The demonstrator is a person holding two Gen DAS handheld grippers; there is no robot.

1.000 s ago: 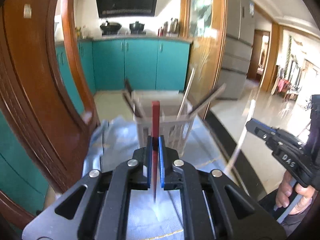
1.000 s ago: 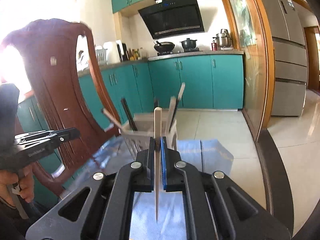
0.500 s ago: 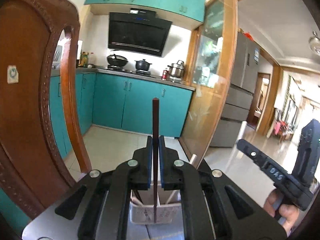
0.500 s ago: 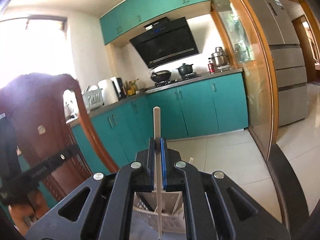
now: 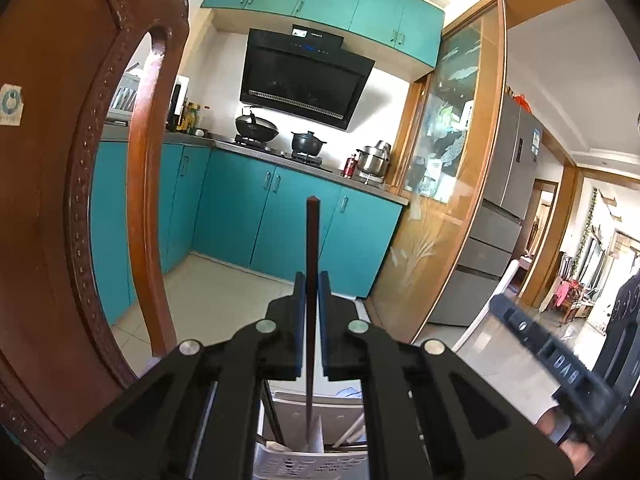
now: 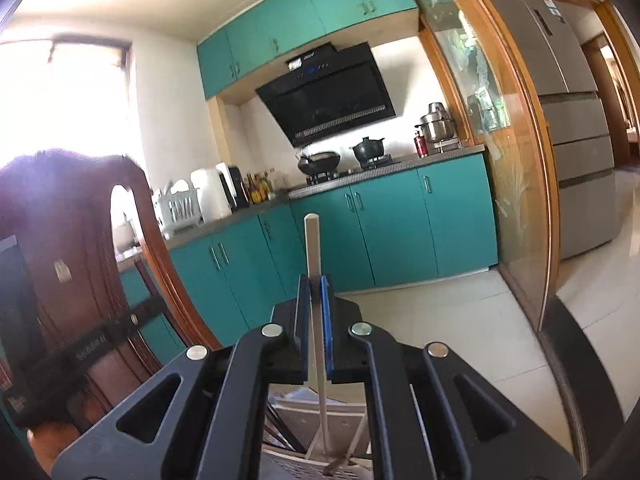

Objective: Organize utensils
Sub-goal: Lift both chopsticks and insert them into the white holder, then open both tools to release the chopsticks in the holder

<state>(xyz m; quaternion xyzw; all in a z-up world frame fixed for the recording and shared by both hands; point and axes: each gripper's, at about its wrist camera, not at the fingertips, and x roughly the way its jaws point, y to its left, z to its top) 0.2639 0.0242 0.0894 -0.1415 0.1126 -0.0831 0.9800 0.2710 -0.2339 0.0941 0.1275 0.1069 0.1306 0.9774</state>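
A white slotted utensil basket [image 5: 308, 464] shows low in both wrist views, but the worktop beneath it is hidden, probably by the tools

I'm looking into a kitchen: teal base cabinets [image 5: 296, 220] run under a grey counter, teal wall cabinets [image 6: 308, 28] above, a black range hood [image 5: 304, 76] on the white wall. Pale tiled floor [image 6: 440, 320]. A carved wooden chair back [image 5: 60, 180] fills my left. Bright window [image 6: 60, 92] glare left, steel fridge [image 6: 568, 100] right, behind a wood-framed glass partition [image 5: 448, 184].
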